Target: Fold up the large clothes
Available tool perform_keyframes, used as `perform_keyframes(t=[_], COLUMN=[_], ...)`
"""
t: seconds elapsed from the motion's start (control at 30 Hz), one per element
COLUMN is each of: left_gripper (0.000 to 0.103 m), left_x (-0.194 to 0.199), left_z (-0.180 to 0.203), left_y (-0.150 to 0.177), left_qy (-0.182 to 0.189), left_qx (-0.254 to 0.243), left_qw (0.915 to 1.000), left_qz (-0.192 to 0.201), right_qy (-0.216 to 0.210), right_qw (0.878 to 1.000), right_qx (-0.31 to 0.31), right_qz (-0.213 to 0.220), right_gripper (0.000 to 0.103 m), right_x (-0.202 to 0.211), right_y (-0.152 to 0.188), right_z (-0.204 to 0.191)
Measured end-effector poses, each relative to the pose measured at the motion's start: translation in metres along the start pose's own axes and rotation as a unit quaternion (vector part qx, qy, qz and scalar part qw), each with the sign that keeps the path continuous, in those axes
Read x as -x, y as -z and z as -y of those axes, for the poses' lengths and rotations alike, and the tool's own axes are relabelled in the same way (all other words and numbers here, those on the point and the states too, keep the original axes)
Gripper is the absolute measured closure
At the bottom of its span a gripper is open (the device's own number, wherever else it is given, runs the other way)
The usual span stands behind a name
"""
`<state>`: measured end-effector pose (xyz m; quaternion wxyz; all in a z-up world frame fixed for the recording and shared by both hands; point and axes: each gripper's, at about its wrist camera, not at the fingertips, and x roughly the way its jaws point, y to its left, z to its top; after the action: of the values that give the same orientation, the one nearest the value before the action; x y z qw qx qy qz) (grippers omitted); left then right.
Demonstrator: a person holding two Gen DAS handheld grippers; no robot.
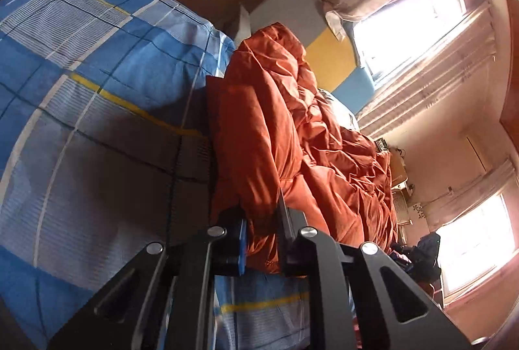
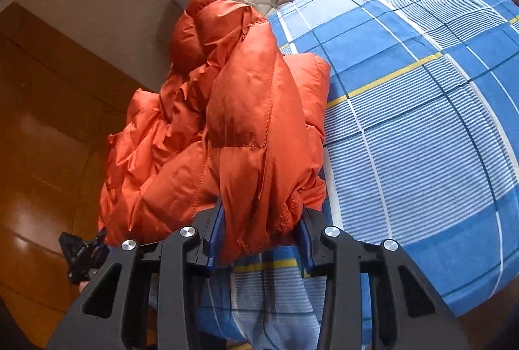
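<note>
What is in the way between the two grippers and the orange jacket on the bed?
Nothing visible. The left gripper already has a thin fold of the orange jacket pinched between its fingers, and the right gripper is closed on a thicker bunch. The jacket lies crumpled on the blue checked bedsheet, with bare sheet beside it.

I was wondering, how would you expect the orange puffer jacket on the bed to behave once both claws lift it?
The orange puffer jacket looks floppy: it lies crumpled in soft folds, so it will probably sag between the left claw and right claw. Its quilted padding suggests it is light for its bulk. The shiny fabric may be slippery, so the bunched grips could slide.
</note>
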<state>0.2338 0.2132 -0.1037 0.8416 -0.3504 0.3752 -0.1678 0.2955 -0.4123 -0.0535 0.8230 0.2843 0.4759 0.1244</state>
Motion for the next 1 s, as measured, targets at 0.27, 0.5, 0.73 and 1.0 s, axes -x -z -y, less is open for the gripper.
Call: perform_keyframes(t=[0.27,0.5,0.73,1.0], left_gripper=[0.090,0.049,0.049,0.045], left_x=[0.037,0.060,0.055,-0.018], left_z=[0.011,0.018,0.055,0.122], left_y=[0.035,0.033,0.006,-0.020], left_qy=[-0.014,-0.065,-0.068,-0.059], left_qx=[-0.026,-0.051,-0.113,-0.203], left_qw=[0.9994,0.9965,0.9905,0.9774], left_qz=[-0.019,0.010,0.037,-0.010], right_qy=[0.007,0.044,0.107,0.085], right_qw=[0.999,0.998,0.987,0.968], right_qx=[0.028,0.047,0.101,0.230], right_qz=[-0.019,-0.015,0.063,0.054], right_gripper=[0.066,0.047,0.043,0.052], right_x=[0.013,0.016,0.040,-0.019], right_y=[0.014,0.016,-0.003,-0.020], right_z=[0.002,0.003,-0.024,-0.118])
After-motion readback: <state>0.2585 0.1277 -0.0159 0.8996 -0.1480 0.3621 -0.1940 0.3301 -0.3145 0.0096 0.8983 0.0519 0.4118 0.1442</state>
